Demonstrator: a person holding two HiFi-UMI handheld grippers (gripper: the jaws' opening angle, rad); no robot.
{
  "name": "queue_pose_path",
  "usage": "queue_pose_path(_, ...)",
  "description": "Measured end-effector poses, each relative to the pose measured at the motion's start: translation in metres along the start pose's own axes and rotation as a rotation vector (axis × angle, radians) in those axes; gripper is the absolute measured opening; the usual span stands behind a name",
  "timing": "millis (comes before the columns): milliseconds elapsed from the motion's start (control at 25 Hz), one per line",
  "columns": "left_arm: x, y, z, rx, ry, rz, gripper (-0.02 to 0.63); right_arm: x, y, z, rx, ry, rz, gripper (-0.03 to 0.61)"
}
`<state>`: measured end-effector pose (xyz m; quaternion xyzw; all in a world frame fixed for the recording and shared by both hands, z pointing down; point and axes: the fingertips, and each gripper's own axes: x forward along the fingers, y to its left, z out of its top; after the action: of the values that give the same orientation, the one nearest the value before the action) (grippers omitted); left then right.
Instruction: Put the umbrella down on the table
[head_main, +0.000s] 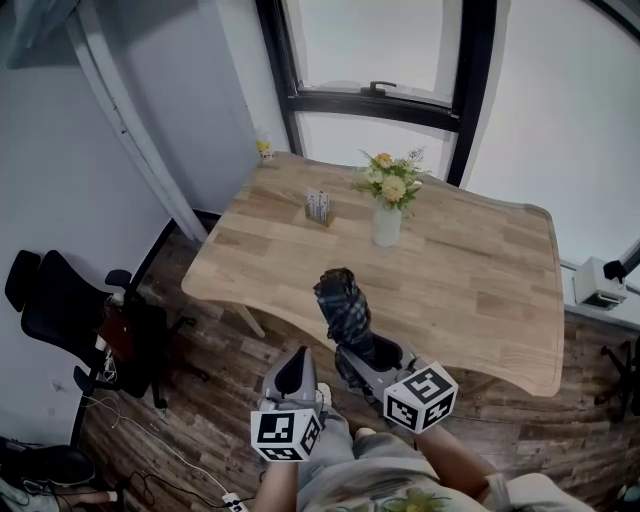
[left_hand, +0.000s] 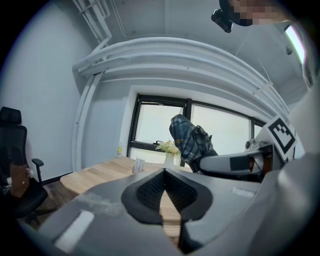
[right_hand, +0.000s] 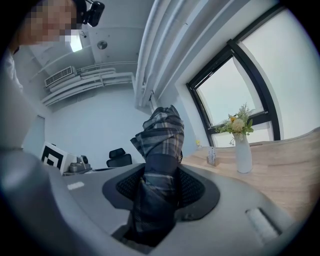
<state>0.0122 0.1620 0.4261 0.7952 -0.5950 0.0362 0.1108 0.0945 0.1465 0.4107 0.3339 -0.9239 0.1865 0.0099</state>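
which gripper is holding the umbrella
The right gripper: its jaws clamp the plaid umbrella, while the left gripper is shut with nothing between its jaws.

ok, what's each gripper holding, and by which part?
Right gripper: the folded plaid umbrella, jaws clamped around its bundled canopy, partway along. Left gripper: nothing, jaws shut.

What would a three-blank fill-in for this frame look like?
1. The right tool is shut on a plaid ____.
2. The left tool is shut and holds ____.
3. On the table, the flowers stand in a white ____.
Missing: umbrella; nothing; vase.
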Motion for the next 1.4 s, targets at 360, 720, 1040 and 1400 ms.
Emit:
queue_pose_path(360, 0.043, 0.045, 0.026, 0.011, -0.014, -0.012, 0.005, 0.055, -0.021, 0.027, -0.004, -0.021, -0.026, 0.178)
queue_pose_path(720, 0.084, 0.084, 0.035, -0.007, 0.002, -0.045, 0.005, 0.108, -0.044, 0.053, -0.004, -0.038, -0.068, 0.178)
queue_pose_path(1040, 0.104, 0.111, 0.036, -0.023, 0.016, -0.074, 0.005, 0.139, -0.055, 0.065, -0.004, -0.046, -0.108, 0.178)
queue_pose_path(1400, 0.122, 0.133, 0.036, -0.031, 0.034, -0.104, 0.005, 0.163, -0.066, 0.065, 0.005, -0.031, -0.153, 0.178)
